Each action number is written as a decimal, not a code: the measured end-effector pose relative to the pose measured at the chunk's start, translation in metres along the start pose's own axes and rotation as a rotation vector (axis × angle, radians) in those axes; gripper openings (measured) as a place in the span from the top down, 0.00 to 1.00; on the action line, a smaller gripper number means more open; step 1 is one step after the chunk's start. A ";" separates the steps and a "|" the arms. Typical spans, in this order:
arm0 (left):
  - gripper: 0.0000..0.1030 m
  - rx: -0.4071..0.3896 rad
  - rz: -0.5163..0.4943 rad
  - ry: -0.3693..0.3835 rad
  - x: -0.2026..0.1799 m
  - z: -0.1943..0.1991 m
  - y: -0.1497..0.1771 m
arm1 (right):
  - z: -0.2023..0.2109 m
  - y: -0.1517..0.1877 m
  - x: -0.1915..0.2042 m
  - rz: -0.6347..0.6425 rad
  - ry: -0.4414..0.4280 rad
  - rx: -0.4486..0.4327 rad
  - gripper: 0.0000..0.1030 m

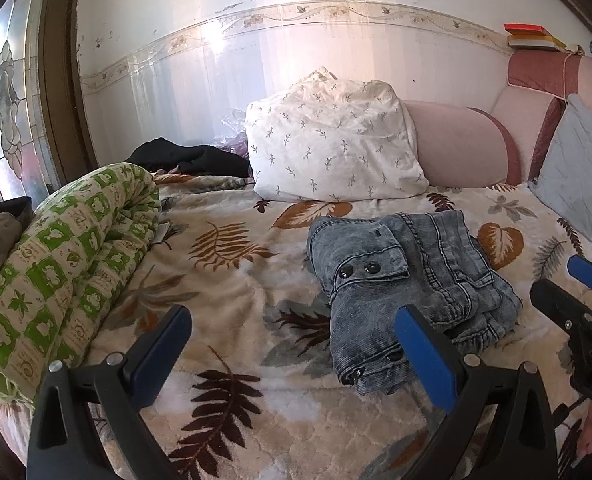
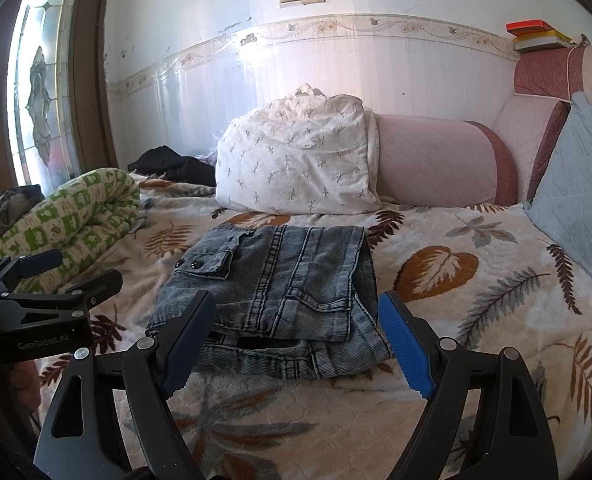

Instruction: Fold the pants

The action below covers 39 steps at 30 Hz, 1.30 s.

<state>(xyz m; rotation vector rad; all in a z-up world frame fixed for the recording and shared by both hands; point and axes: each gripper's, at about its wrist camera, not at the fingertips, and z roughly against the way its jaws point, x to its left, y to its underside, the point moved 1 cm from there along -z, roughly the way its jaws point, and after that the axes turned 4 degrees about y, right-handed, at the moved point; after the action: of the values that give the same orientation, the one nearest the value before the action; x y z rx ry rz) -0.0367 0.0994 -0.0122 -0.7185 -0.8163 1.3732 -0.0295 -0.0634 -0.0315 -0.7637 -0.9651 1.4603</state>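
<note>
Grey-blue denim pants (image 1: 411, 280) (image 2: 276, 284) lie folded into a compact stack on the leaf-print bedspread (image 1: 224, 280) (image 2: 455, 280). A snap-button pocket flap faces up. In the left wrist view my left gripper (image 1: 292, 328) is open and empty, hovering short of the stack, with its right finger by the stack's near corner. In the right wrist view my right gripper (image 2: 296, 320) is open too, its fingers just in front of the stack's near edge and holding nothing. Each gripper shows at the edge of the other's view, the right gripper (image 1: 575, 280) and the left gripper (image 2: 52, 272).
A rolled green-and-white quilt (image 1: 64, 264) (image 2: 72, 216) lies at the left. A white pillow (image 1: 331, 144) (image 2: 296, 160) and pink bolster (image 1: 459, 144) lean on the wall behind. A blue cushion (image 2: 579, 188) stands at the right; dark clothes (image 1: 192, 156) lie back left.
</note>
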 end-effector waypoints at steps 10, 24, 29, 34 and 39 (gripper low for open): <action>0.00 0.034 -0.058 -0.021 0.021 0.007 0.018 | 0.000 0.000 0.009 0.016 -0.019 -0.006 0.19; 0.00 0.129 0.040 0.000 0.053 0.003 0.039 | 0.006 0.002 0.027 0.008 -0.030 -0.010 0.19; 0.00 0.137 0.032 -0.010 0.052 0.002 0.042 | 0.011 0.002 0.032 0.023 -0.029 -0.023 0.19; 0.00 0.156 0.026 -0.017 0.054 0.001 0.046 | 0.012 0.001 0.036 0.023 -0.040 -0.020 0.19; 0.00 0.187 0.056 -0.007 0.054 -0.004 0.048 | 0.017 0.003 0.045 0.037 -0.042 -0.019 0.19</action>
<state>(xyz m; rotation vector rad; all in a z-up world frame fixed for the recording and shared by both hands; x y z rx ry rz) -0.0588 0.1573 -0.0503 -0.5951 -0.6670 1.4808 -0.0511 -0.0208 -0.0238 -0.7712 -1.0028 1.5067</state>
